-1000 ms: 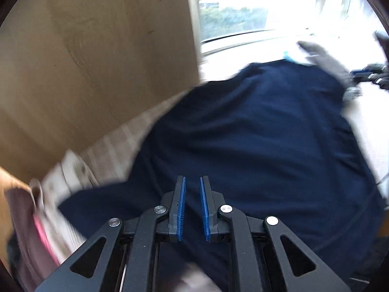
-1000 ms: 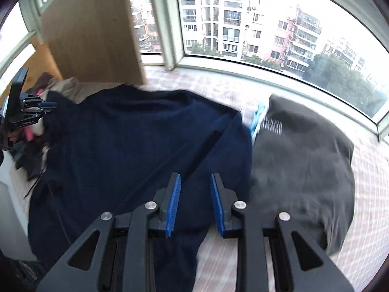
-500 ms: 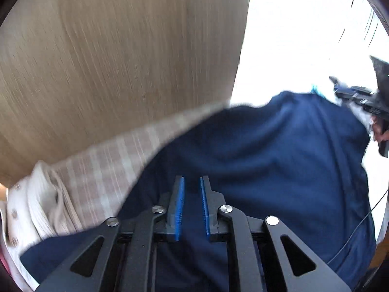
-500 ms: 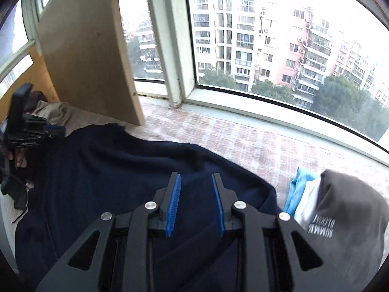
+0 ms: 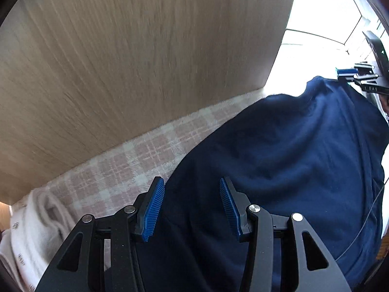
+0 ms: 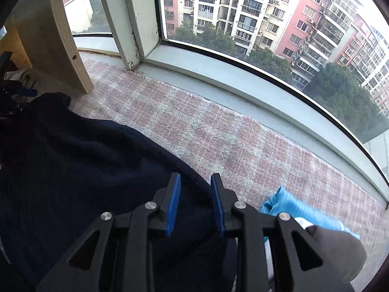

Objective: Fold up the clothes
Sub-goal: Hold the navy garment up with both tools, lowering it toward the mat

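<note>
A dark navy fleece garment (image 5: 287, 160) lies spread over a pink-and-cream checked blanket (image 5: 136, 160) that covers the surface beside a curved window. In the left wrist view the left claw (image 5: 192, 205) hangs just above the near edge of the navy cloth, its blue ribbed pads (image 5: 153, 206) set wide apart with nothing between them. A tall light wooden panel (image 5: 136, 56) stands upright behind the blanket, and a crumpled white garment with small buttons (image 5: 36, 231) sits at the lower left, just beside the navy one. The other claw shows at the far right of this view, over the garment's far edge.

In the right wrist view the right claw (image 6: 195, 203) sits over the navy garment's (image 6: 73, 160) curved border, pads parted by a moderate gap and empty. To its right lie a bright blue striped cloth (image 6: 294, 209) and a folded grey garment (image 6: 338, 250), touching one another. The checked blanket (image 6: 218, 131) runs up to the pale window sill (image 6: 243, 85); apartment blocks and trees show through the glass. The wooden panel's edge (image 6: 70, 51) stands at the upper left.
</note>
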A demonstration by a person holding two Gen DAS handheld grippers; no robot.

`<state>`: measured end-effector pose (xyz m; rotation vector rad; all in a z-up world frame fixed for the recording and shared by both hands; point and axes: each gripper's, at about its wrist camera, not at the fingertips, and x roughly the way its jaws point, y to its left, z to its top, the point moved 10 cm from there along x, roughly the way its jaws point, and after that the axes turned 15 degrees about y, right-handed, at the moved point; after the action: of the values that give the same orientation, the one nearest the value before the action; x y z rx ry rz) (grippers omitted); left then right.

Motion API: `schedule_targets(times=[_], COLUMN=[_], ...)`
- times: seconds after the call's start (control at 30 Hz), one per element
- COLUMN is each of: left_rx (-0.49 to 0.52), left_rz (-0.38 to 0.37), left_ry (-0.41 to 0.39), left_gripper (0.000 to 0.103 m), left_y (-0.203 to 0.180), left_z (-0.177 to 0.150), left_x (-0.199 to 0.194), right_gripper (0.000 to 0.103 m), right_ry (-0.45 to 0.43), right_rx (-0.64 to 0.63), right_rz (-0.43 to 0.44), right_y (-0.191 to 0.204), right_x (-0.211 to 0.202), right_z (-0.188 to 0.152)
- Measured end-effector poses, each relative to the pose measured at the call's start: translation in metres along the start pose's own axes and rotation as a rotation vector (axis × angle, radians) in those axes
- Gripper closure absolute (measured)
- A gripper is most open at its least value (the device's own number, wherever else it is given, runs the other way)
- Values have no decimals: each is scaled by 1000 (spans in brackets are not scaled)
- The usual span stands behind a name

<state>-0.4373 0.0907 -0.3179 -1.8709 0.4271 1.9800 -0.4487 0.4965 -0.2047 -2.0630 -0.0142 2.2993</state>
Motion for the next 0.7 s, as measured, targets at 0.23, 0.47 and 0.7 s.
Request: schedule_targets(times=[0.23,0.47,0.7], left_rx=[25,44,70], left_rz=[18,38,61], left_ry=[22,3,-22], left_gripper=[63,90,96], left_y=[-6,-9,-17], left_z=[0,-5,-11], left_x=[14,13,12], right_gripper=[77,70,62], right_ry=[56,178,226], right_rx=[-4,-69,-8], right_rz=[53,-32,38], right_y=[-3,-3,-5], right_x=[16,36,36], right_z=[13,-5,-18])
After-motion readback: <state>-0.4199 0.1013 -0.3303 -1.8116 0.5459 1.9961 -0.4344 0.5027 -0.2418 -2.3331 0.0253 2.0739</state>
